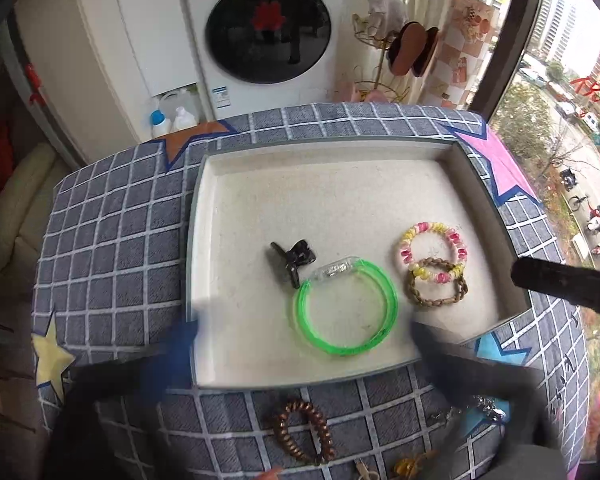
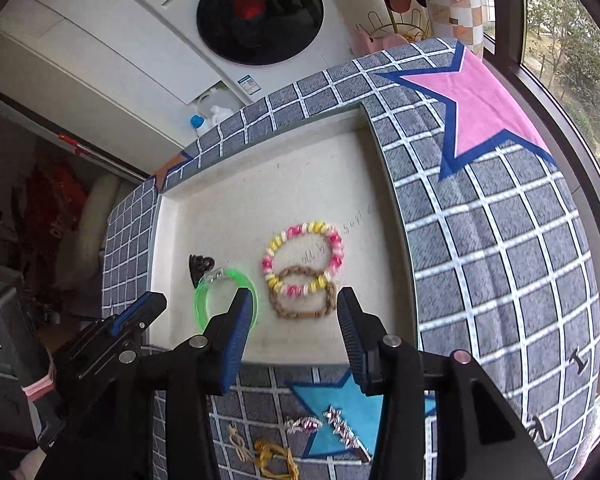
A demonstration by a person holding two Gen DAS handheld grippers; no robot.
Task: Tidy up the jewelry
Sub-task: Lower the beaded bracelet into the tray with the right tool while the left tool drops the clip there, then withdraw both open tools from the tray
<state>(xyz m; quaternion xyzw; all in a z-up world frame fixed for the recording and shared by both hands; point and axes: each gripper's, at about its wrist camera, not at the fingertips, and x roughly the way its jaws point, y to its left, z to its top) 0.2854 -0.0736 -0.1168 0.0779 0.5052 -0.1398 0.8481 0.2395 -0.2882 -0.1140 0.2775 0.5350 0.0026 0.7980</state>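
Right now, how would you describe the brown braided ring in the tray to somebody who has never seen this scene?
Find the shallow white tray on the checked blanket. Toward its right side two rings overlap. The brown braided ring is the lower one, lying partly under the pink and yellow beaded bracelet, and it is plain tan rope, not coloured.

Bright daylight from window (image 1: 560, 128); fisheye edges warped; left tongs (image 1: 300, 352) motion-blurred.

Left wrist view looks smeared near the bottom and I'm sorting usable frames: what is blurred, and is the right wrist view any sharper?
Left wrist view: the left claw is motion-blurred, while the tray and green bracelet stay sharp. Right wrist view: the right claw is crisp; fisheye bends the tray's edges in both.
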